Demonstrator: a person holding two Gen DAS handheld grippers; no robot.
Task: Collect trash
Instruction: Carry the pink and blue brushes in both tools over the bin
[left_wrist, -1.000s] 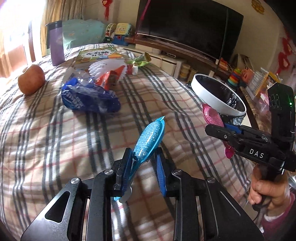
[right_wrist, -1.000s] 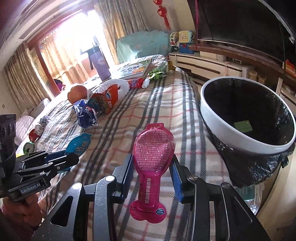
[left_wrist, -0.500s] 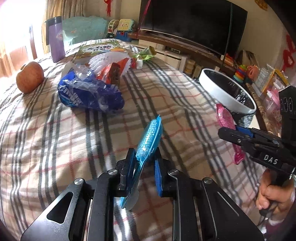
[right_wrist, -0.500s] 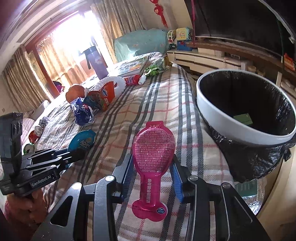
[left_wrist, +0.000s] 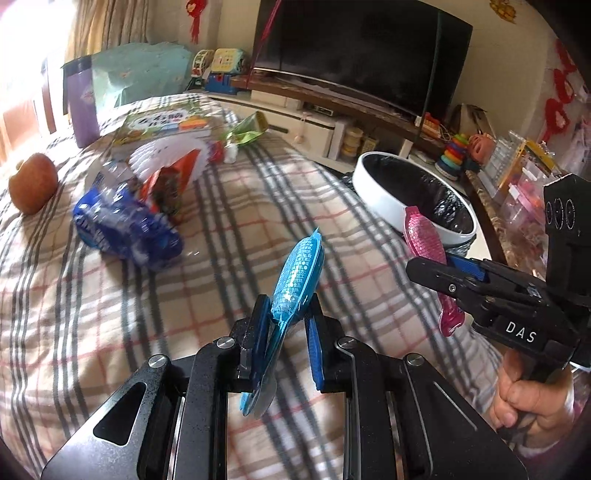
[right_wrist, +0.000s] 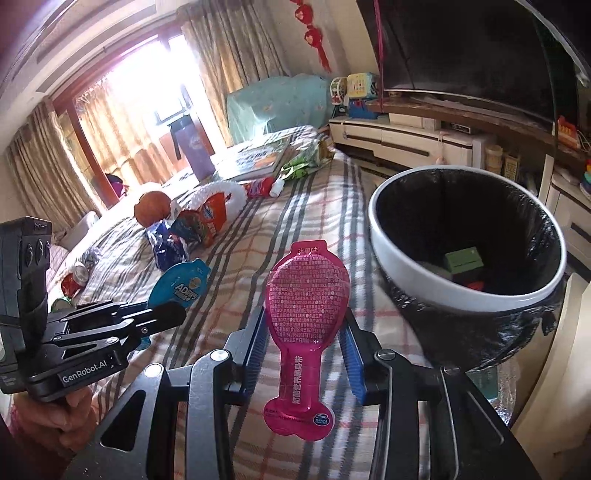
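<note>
two spoon-shaped sachets are in hand, one per gripper, and the white-rimmed trash bin serves as the landmark. from the left wrist view, the left gripper (left_wrist: 286, 332) is clamped on the blue sachet (left_wrist: 297, 275), pinched edge-on near its narrow neck so the wide end sticks up and forward, well short of the trash bin (left_wrist: 380, 206), which stands beyond the far right edge of the plaid bed (left_wrist: 92, 314). the right gripper (left_wrist: 436, 266) shows here too, nearer the bin, with the pink sachet (left_wrist: 423, 236) poking up just in front of the rim. a crumpled blue wrapper (left_wrist: 125, 229), an orange packet (left_wrist: 170, 184) and an apple (left_wrist: 33, 182) lie far from the bin, across the bed. from the right wrist view, the right gripper (right_wrist: 304, 339) is closed on the pink sachet (right_wrist: 306, 295) at the sides where the bowl narrows to the stem, flat face to the camera, left of and just beside the bin (right_wrist: 380, 243), whose black liner already holds a few scraps. the left gripper (right_wrist: 162, 317) trails further left of the bin with the blue sachet (right_wrist: 181, 284). both sachets look feather-light, thin, glossy and floppy, so they likely slip or fold; the neck is the sensible hold, and on release they may cling to a pad or flutter.
</note>
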